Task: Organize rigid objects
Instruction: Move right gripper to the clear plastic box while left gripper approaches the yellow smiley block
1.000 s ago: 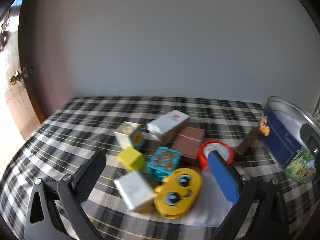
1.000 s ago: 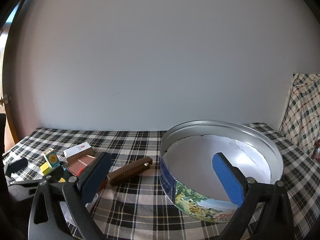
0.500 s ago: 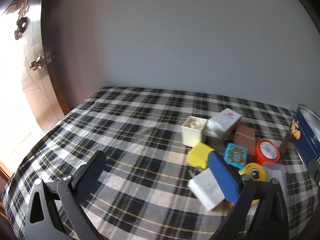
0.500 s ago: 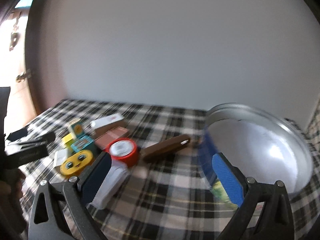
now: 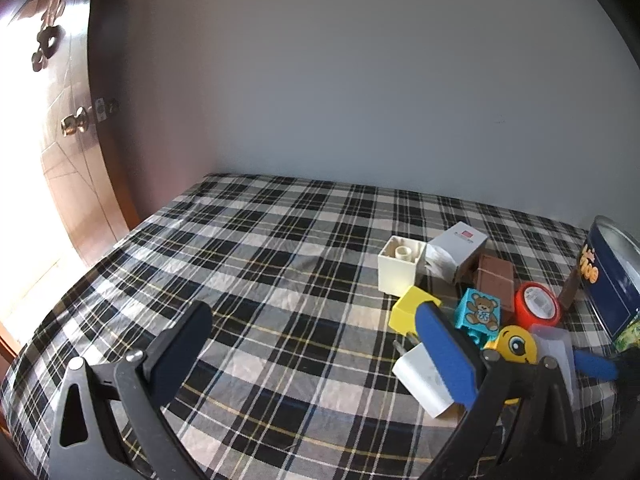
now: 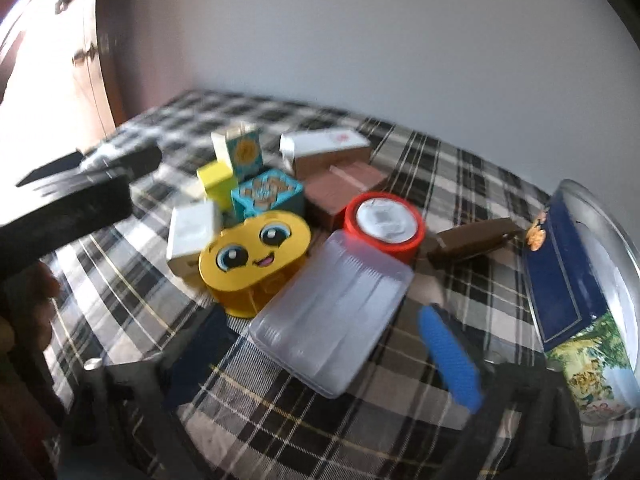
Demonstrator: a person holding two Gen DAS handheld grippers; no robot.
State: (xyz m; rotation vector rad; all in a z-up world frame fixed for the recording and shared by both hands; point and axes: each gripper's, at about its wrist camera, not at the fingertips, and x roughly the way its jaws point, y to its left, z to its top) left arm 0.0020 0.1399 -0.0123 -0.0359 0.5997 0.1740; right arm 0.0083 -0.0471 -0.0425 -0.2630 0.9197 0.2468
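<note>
round tin (image 6: 568, 280) cut off, seemingly blurred

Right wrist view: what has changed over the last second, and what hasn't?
The right gripper swung from the round blue tin down over the clear plastic case; its jaws are closing, the case between them, not yet gripped. The left gripper panned left, open and empty. The objects stayed put.

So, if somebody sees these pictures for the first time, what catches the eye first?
Probably the yellow oval plastic block with a smiling face, at the front of the toy cluster. A clear flat plastic case lies against it, between the closing jaws of the right gripper, and a round blue metal tin stands at the right.
</note>
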